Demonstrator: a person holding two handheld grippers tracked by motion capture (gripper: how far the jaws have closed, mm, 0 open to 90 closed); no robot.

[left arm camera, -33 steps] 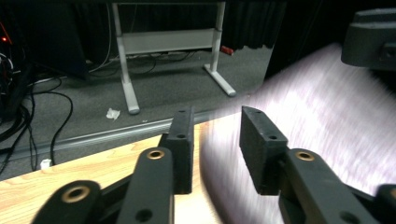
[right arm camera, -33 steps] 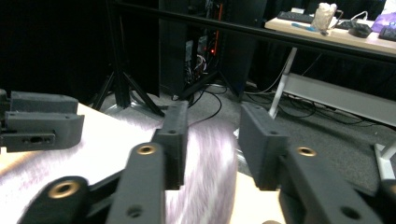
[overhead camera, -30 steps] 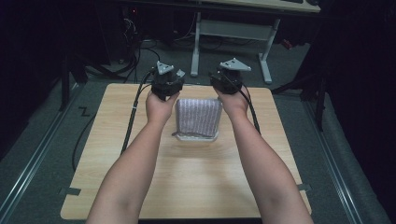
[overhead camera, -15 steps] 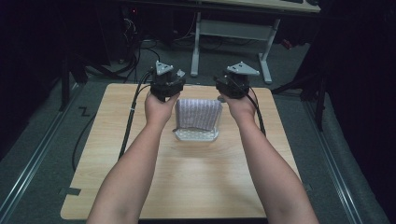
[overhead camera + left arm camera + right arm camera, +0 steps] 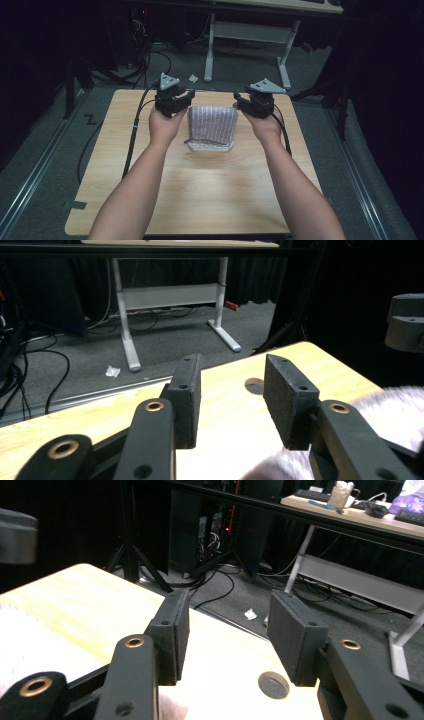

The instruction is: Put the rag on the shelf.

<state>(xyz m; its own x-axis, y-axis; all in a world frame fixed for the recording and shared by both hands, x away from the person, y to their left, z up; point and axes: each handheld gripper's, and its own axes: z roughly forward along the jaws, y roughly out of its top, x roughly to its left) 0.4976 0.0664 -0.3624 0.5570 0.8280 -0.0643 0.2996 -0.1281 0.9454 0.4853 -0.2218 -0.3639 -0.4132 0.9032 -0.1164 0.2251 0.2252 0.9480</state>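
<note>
A folded, pale striped cloth lies in the middle of the wooden table, towards the far half. My left gripper hovers just left of the cloth's far corner and my right gripper just right of it. Both are apart from the cloth. In the left gripper view the left gripper is open with bare table between its pads, and the blurred cloth sits at lower right. In the right gripper view the right gripper is also open and holds nothing, with the cloth at lower left.
A round grommet hole sits near the table's far edge. Beyond that edge lie grey floor, cables and a white-legged desk. A scrap of paper is on the floor. Dark surroundings flank both sides.
Both grippers have moved apart, the right one farther to the right, and drawn slightly back towards the person. The cloth has stayed in place.
</note>
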